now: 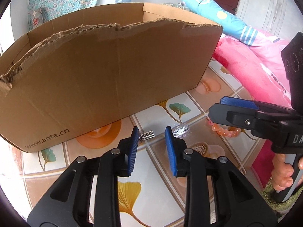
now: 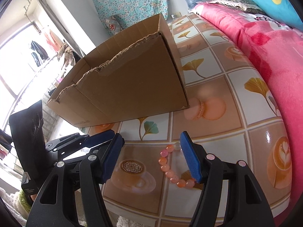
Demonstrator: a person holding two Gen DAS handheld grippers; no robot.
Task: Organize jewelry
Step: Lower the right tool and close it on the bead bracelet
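Plainly, each gripper has its own piece of jewelry just ahead of its parted jaws.

Left gripper (image 1: 150, 132), jaws apart and empty, points at the small silver rectangular charm (image 1: 147, 136) lying flat on the tiled-pattern bench (image 1: 189, 102), long axis crosswise to the jaws, near the open brown cardboard box (image 1: 106, 71). Right gripper (image 2: 151, 147), jaws also apart, straddles the pink-orange beaded bracelet (image 2: 170, 168), which curves by its right pad (image 2: 191, 158); it seems the nearer one for that.
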